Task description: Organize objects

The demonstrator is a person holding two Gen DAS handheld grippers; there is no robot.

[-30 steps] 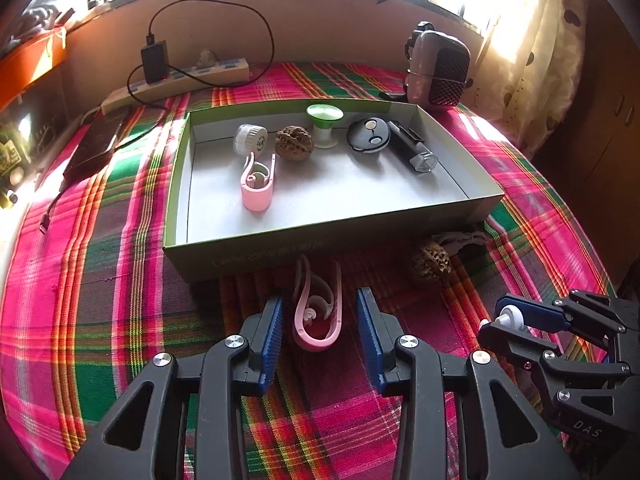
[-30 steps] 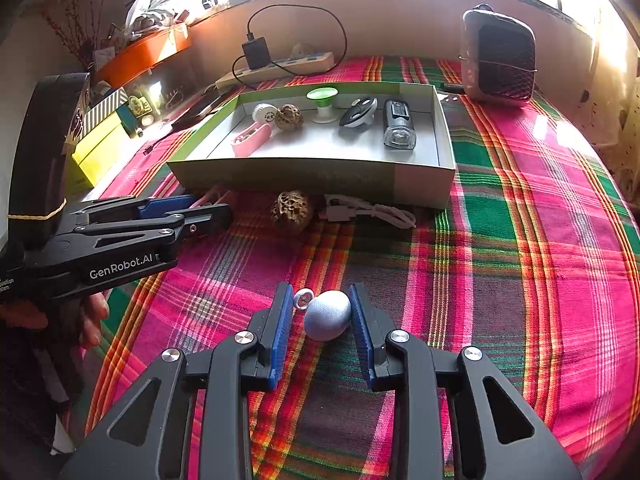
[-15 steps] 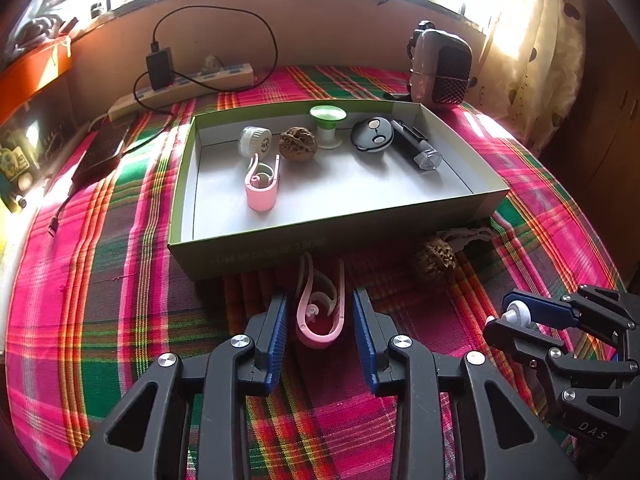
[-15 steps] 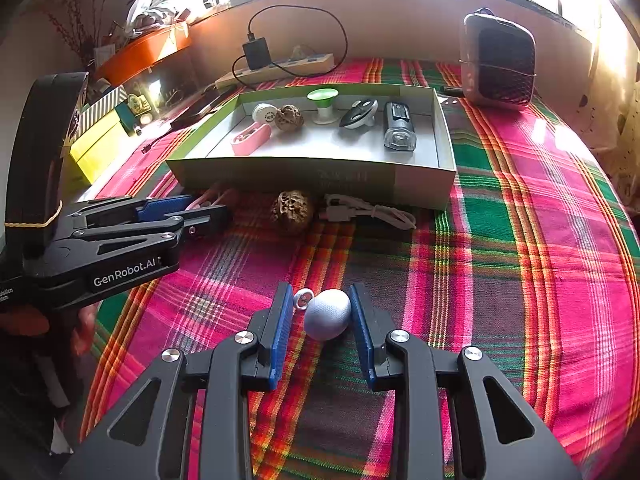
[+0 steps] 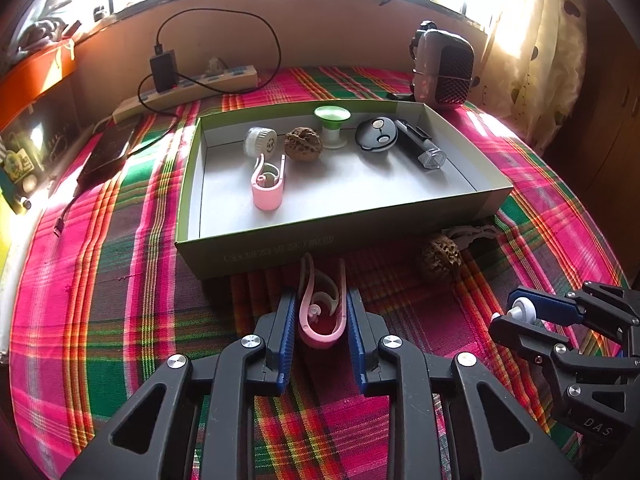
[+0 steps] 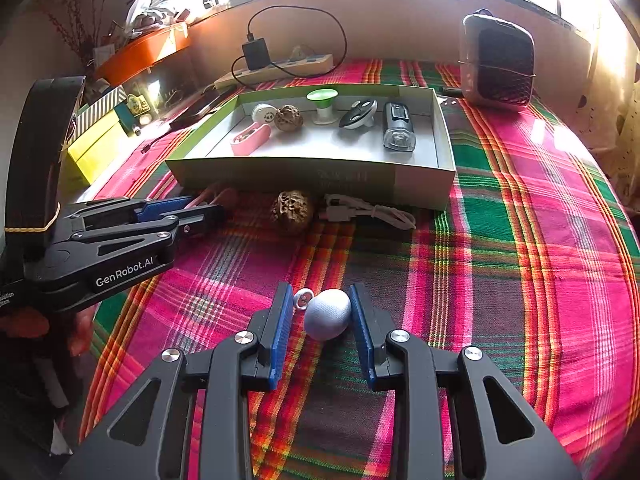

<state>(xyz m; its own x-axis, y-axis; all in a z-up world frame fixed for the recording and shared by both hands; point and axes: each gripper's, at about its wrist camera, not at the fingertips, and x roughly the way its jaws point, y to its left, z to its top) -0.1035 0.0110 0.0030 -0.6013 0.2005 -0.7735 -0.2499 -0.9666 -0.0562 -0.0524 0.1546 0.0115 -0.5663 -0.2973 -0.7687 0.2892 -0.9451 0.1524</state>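
My left gripper is shut on a pink clip on the plaid cloth, just in front of the green-rimmed box. My right gripper is shut on a small grey-blue ball with a white ring tab, resting on the cloth. The box holds a second pink clip, a white cap, a walnut, a green-topped spool, a black round gadget and a black light. A second walnut lies outside the box. The left gripper also shows in the right wrist view.
A white cable lies by the box's front wall next to the walnut. A small heater stands at the back right. A power strip with charger and a dark phone lie at the back left.
The left gripper's jaws have closed in from either side until they press the pink clip. The right gripper stays shut on the ball.
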